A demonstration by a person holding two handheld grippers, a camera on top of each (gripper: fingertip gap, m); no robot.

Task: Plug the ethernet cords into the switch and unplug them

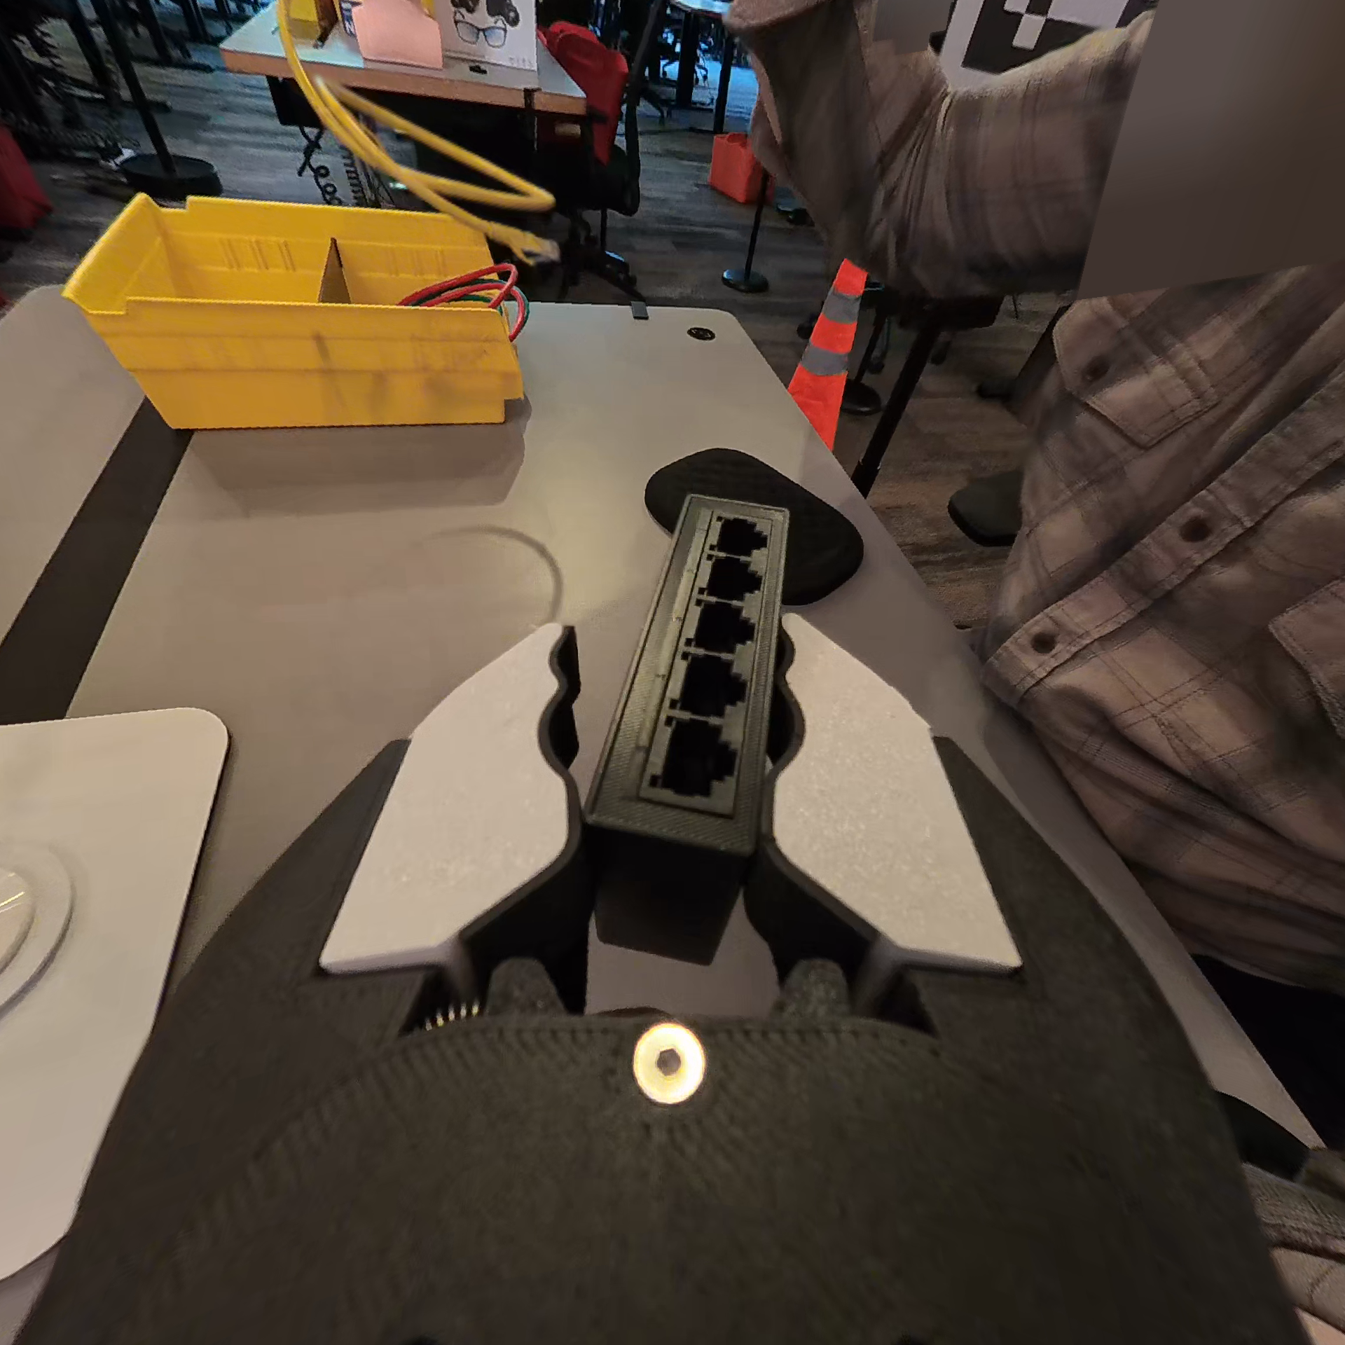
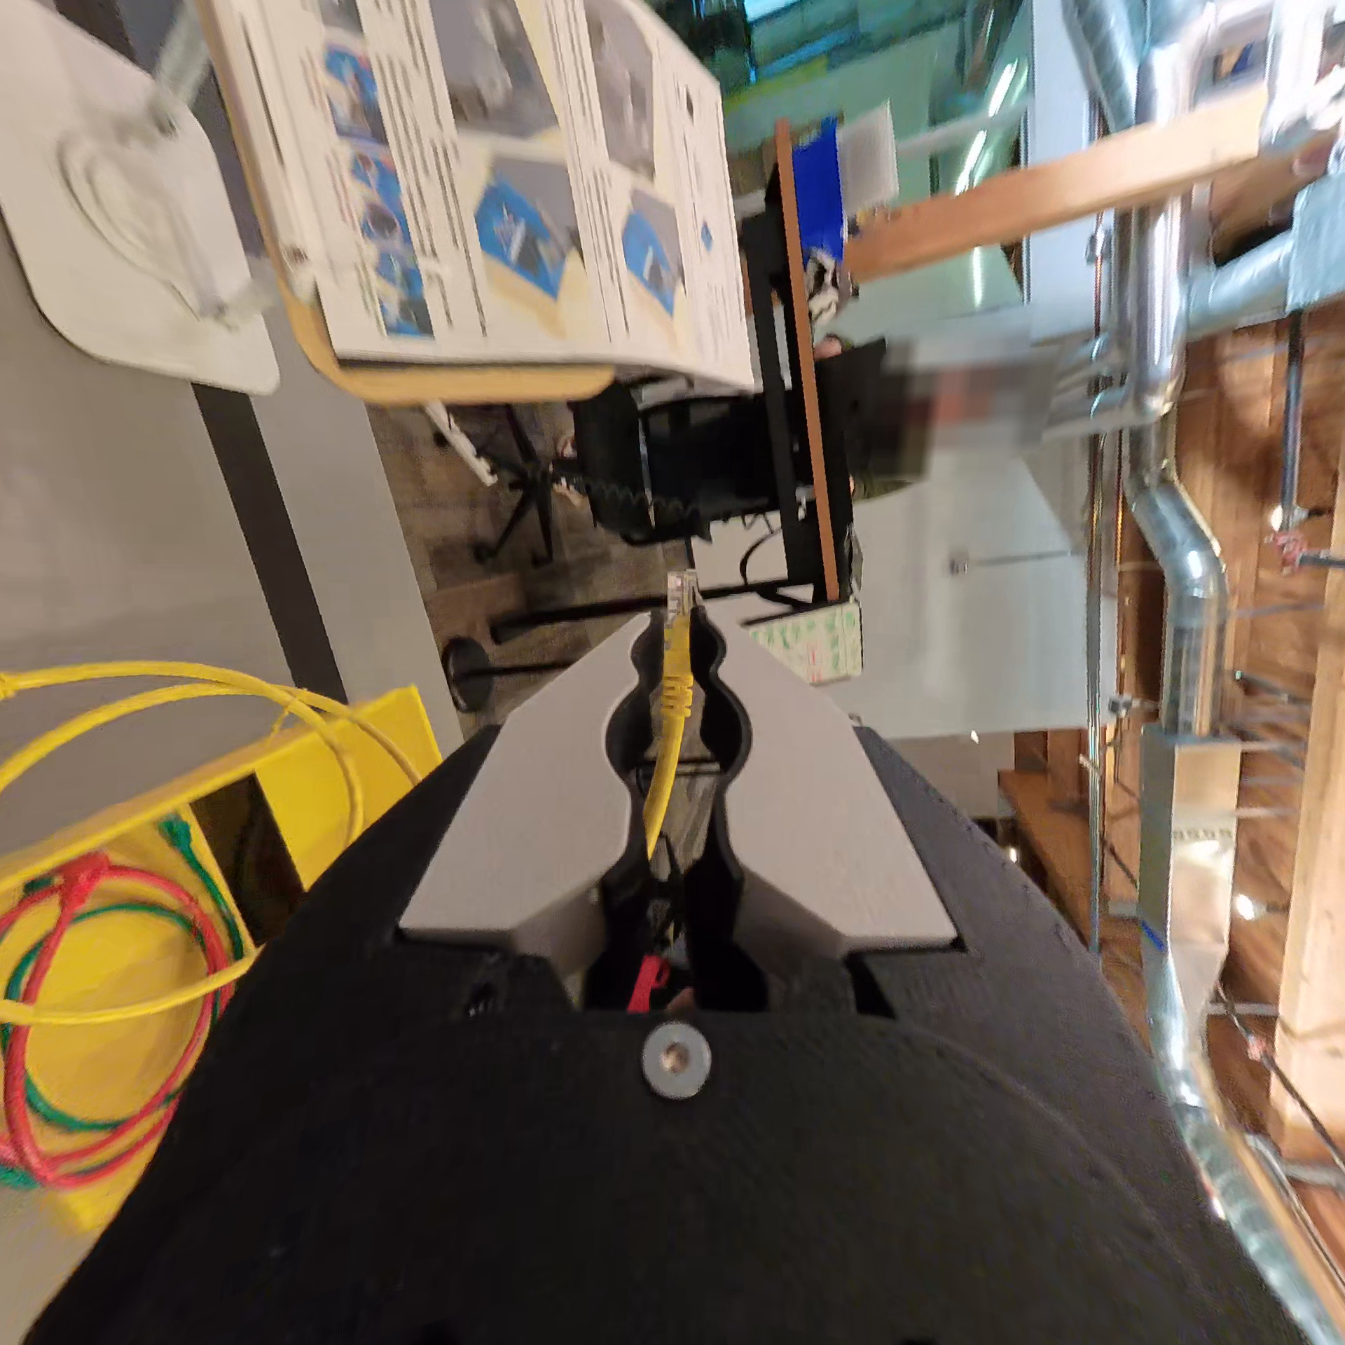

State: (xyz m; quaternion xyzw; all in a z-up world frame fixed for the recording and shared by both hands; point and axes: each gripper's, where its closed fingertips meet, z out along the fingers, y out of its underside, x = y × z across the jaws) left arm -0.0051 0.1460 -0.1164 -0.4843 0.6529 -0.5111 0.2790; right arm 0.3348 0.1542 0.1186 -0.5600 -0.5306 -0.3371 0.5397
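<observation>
Left gripper [image 1: 673,735] clamps the switch [image 1: 699,669], right gripper [image 2: 680,633] pinches the yellow cord [image 2: 673,684]; next, line its plug up with 1 of 5 ports

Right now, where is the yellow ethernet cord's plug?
In the right wrist view the yellow cord's plug pokes out past the tips of the right gripper, which is shut on its boot, held in the air, away from the switch.

Yellow bin [image 1: 306,342] at far left of grey surface [image 1: 349,582], cardboard divider [image 1: 331,280] inside. Black pad [image 1: 822,553] near right edge. Orange cone [image 1: 830,356] on floor beyond. Plaid sleeve [image 1: 1164,582] at right. White board [image 1: 109,837] at left.
</observation>
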